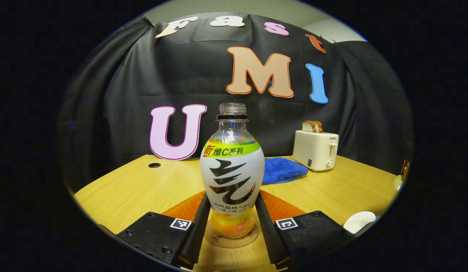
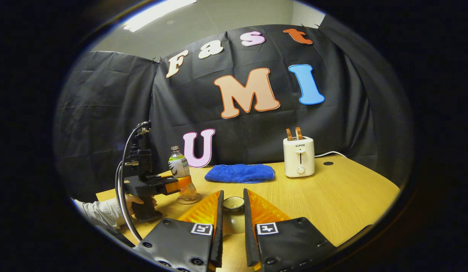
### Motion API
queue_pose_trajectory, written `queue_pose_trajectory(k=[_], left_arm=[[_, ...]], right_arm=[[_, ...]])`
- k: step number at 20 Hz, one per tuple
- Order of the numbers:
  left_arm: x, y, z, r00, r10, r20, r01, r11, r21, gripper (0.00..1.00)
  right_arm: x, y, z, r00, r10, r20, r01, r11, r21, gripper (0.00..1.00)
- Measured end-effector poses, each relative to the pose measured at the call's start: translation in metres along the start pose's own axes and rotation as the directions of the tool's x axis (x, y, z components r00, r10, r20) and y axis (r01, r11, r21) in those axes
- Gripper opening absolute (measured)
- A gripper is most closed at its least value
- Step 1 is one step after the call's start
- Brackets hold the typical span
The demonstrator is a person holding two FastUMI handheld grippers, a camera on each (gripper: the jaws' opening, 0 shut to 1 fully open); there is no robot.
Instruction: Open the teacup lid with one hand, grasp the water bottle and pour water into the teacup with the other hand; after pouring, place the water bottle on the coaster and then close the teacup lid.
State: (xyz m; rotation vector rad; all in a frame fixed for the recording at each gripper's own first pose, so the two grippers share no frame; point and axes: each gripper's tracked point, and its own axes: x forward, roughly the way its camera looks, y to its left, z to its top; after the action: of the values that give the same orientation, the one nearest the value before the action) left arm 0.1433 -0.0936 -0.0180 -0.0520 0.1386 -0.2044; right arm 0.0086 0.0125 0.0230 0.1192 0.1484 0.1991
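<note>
Left claw (image 1: 232, 219) gripping water bottle (image 1: 232, 172) on coaster (image 1: 231, 238), right claw (image 2: 232, 211) clasping teacup (image 2: 233, 217), towel (image 2: 240, 173) behind

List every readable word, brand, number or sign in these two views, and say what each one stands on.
"SUPOR": on the front of the toaster.
Label of the water bottle: printed characters, not transcribed here; too small to read in the right gripper view.
The square markers: a coded pattern, no words or numbers.
</note>
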Motion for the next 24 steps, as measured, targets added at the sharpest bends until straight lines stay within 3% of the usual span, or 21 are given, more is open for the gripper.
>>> queue_pose_trajectory(k=[5,11,15,24], left_arm=[[-0.003,0.001,0.0,1.0,0.004,-0.002,-0.004,1.0,-0.003,0.68],[-0.008,0.003,-0.005,1.0,0.016,-0.016,-0.016,1.0,0.006,0.83],[-0.018,0.01,-0.01,0.999,0.037,-0.025,-0.037,0.999,0.01,0.87],[-0.073,0.024,0.011,0.994,0.093,0.056,-0.097,0.993,0.061,0.88]], right_arm=[[0.0,0.002,0.001,1.0,0.005,0.002,-0.005,1.0,-0.005,0.26],[0.001,0.008,-0.002,1.0,0.015,-0.003,-0.015,1.0,-0.006,0.28],[0.002,0.018,0.001,0.999,0.032,0.014,-0.032,0.999,-0.01,0.29],[0.019,0.048,-0.009,0.994,0.107,0.027,-0.108,0.994,0.008,0.29]])
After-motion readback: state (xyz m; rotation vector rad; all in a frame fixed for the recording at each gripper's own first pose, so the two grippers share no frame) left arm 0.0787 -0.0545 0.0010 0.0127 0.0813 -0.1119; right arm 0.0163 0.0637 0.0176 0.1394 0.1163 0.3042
